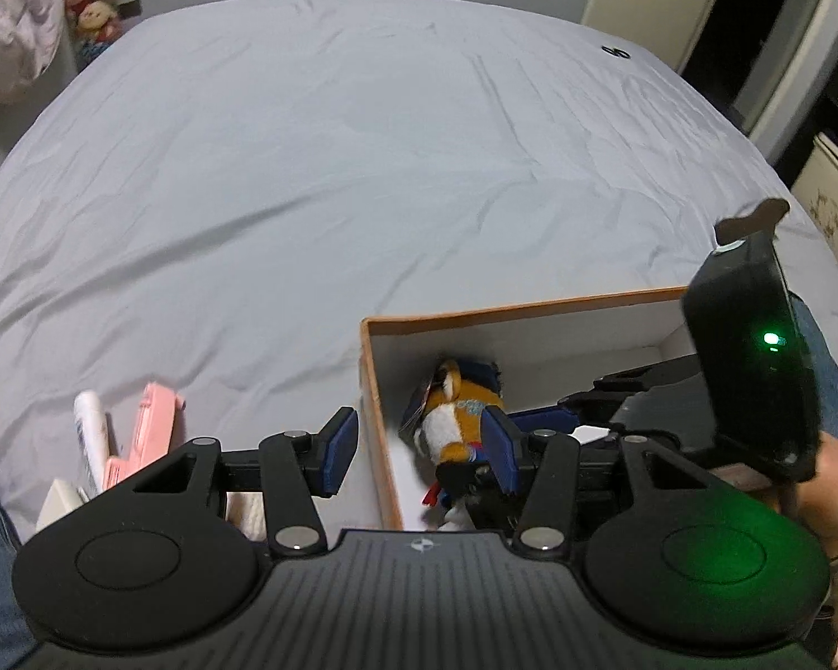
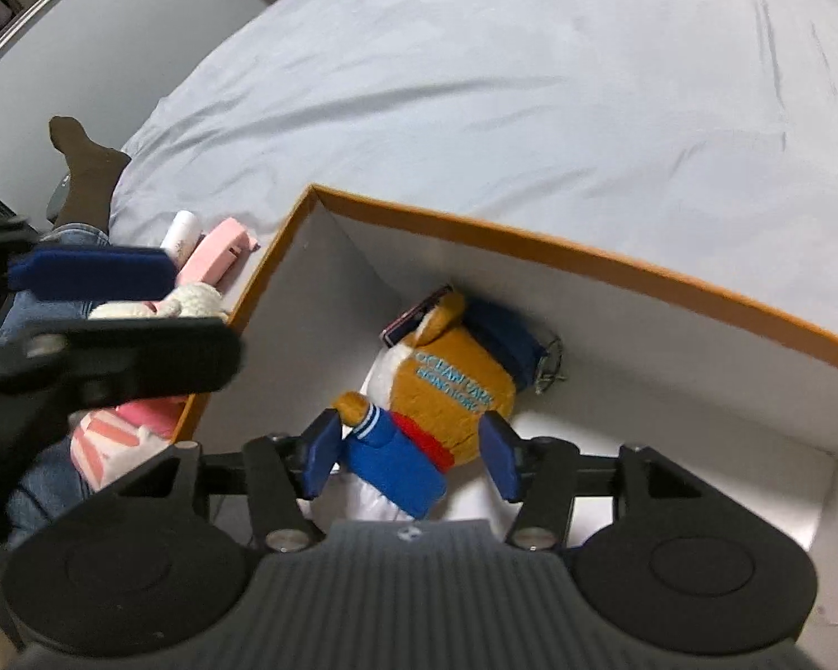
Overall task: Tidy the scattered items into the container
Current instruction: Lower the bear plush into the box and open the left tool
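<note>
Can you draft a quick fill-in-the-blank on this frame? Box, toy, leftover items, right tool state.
1. The plush toy lies inside the ____, whose rim is orange.
2. The right tool has its jaws ____, pads clear of the toy on either side.
3. The pink stapler and white tube lie ____ the box, on the bed sheet.
4. The toy's sleeve is ____ with white stripes at the cuff.

Missing words: box; open; outside; blue
</note>
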`<state>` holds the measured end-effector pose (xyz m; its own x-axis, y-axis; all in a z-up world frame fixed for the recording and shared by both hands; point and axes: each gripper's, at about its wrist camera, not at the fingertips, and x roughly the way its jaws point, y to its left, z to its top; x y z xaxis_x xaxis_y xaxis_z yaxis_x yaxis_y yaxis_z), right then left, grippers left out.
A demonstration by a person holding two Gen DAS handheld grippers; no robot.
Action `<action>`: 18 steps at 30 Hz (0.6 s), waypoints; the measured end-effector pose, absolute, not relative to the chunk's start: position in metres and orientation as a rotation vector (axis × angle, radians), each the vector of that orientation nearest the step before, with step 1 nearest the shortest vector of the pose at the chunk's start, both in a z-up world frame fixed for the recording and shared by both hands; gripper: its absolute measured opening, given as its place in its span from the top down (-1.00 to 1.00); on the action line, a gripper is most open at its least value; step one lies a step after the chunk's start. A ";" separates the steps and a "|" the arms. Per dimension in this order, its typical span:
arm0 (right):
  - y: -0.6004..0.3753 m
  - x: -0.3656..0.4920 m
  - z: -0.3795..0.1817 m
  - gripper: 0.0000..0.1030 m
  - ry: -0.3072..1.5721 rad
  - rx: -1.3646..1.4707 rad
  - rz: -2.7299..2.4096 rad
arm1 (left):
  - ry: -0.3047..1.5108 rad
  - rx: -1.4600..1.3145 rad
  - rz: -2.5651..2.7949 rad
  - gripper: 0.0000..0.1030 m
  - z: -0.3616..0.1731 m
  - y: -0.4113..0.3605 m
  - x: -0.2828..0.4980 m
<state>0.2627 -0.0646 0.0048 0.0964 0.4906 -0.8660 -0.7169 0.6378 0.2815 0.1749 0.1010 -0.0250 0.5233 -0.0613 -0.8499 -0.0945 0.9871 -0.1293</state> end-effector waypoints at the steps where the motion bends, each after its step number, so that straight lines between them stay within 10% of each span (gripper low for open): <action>1: -0.066 0.263 0.002 -0.13 1.171 -0.240 0.896 | 1.025 -0.178 0.024 -0.11 -0.027 0.104 0.174; 18: -0.092 0.272 -0.008 0.44 1.274 -0.035 0.882 | 1.066 -0.334 0.048 0.20 -0.052 0.135 0.145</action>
<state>0.2718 -0.0921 -0.0078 0.0215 0.5505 -0.8345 -0.5871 0.6826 0.4351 0.1450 0.1353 -0.0523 0.4878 -0.1215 -0.8645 -0.1993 0.9486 -0.2458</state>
